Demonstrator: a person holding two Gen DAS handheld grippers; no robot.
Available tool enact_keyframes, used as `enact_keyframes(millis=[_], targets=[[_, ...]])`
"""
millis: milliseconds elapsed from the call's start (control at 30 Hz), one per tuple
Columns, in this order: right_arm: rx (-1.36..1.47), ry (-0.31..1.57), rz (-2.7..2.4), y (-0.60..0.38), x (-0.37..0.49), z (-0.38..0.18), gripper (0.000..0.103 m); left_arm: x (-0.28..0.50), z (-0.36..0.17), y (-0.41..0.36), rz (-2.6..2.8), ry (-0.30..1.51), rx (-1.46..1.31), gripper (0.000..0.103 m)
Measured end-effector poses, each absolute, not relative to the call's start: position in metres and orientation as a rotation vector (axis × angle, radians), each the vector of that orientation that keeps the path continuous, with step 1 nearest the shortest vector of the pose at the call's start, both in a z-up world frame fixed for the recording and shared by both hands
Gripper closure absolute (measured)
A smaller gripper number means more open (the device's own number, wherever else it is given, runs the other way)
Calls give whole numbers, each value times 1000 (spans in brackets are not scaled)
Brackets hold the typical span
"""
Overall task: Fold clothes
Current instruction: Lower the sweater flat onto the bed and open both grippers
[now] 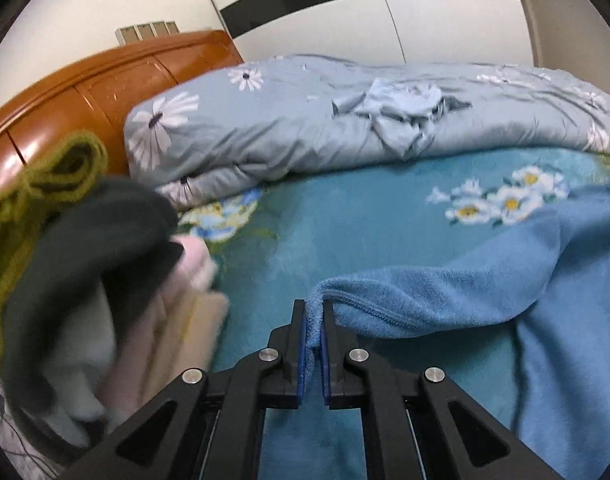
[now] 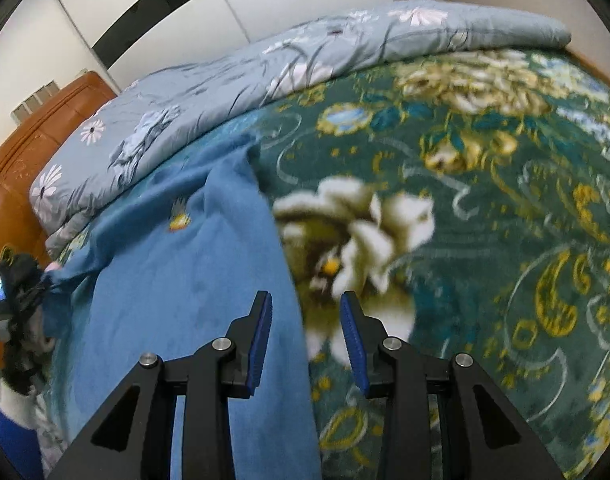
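1. Left claw [image 1: 314,312] pinches the blue fleece garment [image 1: 445,292] by its hem, low centre.
2. Right claw [image 2: 306,308] gapes empty over the garment's right edge.
3. Bare bed cover [image 2: 485,240] lies to the right.

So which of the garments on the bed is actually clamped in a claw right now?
The light blue fleece garment: its hemmed corner is pinched in the left claw. The dark, pink and olive clothes sit untouched in a pile beside it.
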State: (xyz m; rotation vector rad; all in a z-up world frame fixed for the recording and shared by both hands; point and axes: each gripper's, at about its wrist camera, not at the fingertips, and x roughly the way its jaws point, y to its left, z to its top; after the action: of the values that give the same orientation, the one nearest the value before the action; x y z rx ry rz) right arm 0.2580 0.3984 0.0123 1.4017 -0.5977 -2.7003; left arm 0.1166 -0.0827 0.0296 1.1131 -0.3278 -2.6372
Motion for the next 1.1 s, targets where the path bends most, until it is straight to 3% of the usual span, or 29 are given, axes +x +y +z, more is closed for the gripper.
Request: enact_keyframes(millis=[133, 200, 233, 267, 500, 567, 600, 767, 1100], targets=[[1454, -559, -2664, 391, 264, -1, 67, 124, 11, -86, -2626, -240, 1191, 91], [1445, -553, -2660, 389, 267, -4, 65, 130, 6, -84, -2640, -185, 1224, 73], [1439, -547, -2663, 388, 267, -4, 63, 135, 5, -81, -2656, -157, 1232, 52], [1435, -542, -2663, 387, 268, -4, 62, 141, 6, -78, -2673, -126, 1235, 39], [1423, -531, -2631, 370, 267, -6, 62, 187, 15, -67, -2756, 74, 1181, 35], [1428, -521, -2635, 367, 268, -4, 79, 197, 19, -66, -2772, 145, 1174, 35], [1430, -516, -2637, 365, 268, -3, 100, 201, 21, -66, -2782, 182, 1174, 34], [1423, -455, -2686, 367, 266, 13, 99, 211, 28, -63, -2822, 230, 1173, 34], [1335, -200, -3088, 444, 229, 97, 99, 216, 28, -71, -2839, 352, 1187, 34]])
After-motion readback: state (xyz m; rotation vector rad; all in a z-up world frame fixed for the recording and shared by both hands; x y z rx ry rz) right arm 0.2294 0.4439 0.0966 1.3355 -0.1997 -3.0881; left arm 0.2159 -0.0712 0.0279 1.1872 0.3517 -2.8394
